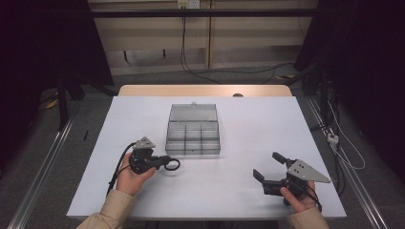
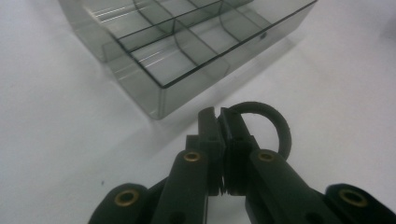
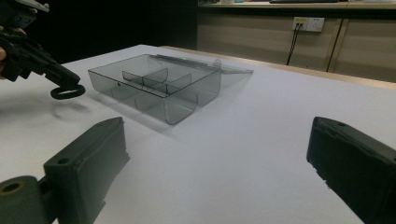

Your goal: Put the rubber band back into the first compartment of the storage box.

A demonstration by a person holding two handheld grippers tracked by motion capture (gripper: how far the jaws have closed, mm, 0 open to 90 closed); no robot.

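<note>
High view: the left tool [image 1: 165, 162] lies low over the white worktop [image 1: 248, 119], the person's left hand [image 1: 131, 176] around its grip, its jaws pinched on a black ring [image 1: 173, 164] just in front of the clear box [image 1: 193, 136]. The right tool [image 1: 268, 167] hovers near the front right edge, jaws spread wide with nothing between them. The box sits mid-worktop with its lid [image 1: 193, 112] folded back; its divided compartments look empty, though the tinted plastic makes that hard to confirm.
</note>
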